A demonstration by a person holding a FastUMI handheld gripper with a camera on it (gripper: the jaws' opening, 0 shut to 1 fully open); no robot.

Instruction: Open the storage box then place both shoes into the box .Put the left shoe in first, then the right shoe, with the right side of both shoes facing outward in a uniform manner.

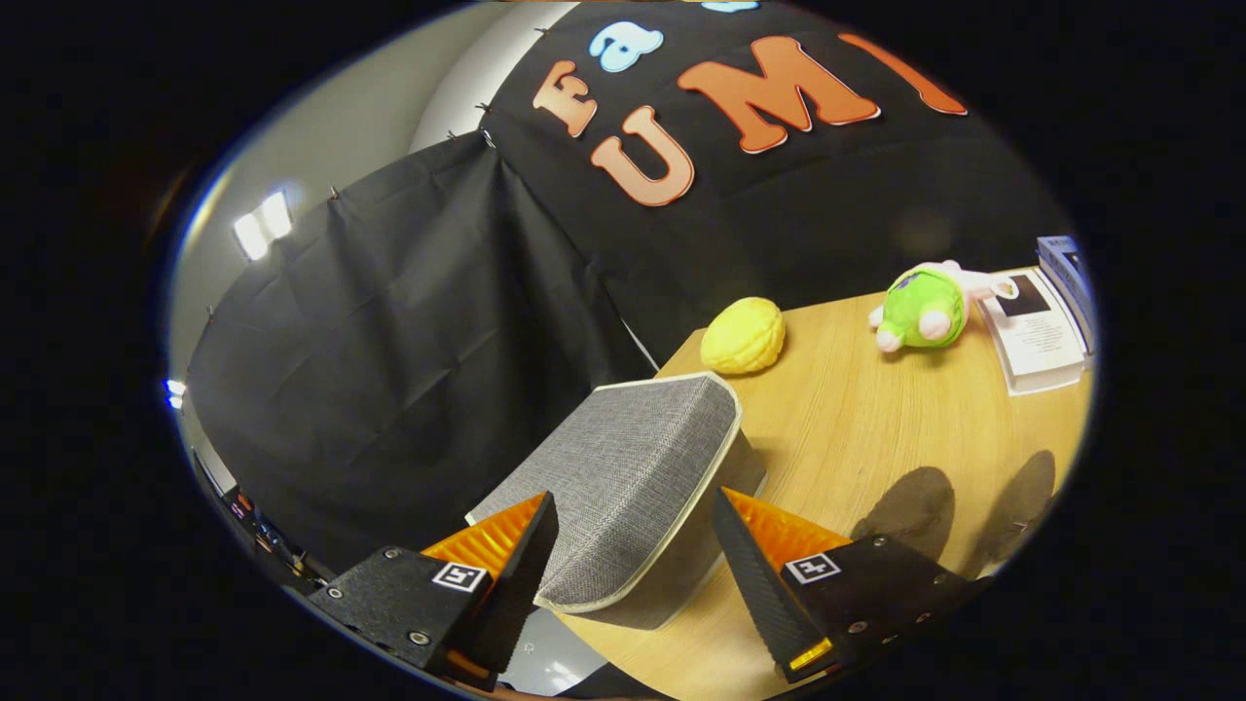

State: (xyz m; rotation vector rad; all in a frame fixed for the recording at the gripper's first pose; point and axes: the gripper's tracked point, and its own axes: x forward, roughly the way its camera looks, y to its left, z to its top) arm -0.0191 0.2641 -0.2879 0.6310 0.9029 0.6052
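1. The gripper hangs over the near corner of a pale wood-grain counter, its fingers spread apart and released, one on either side of the grey fabric storage box.
2. The storage box sits closed at the counter's corner, its cream-trimmed lid lying between the fingers, apparently untouched by either.
3. Two dark oval shadows fall on the counter to the right of the box.
4. Beyond the box, a yellow lemon-shaped toy rests near the counter's far edge.
5. Farther right lie a green and pink plush toy, a printed sheet and a blue book.
6. Black cloth walls the booth behind; ceiling lights glow above it.
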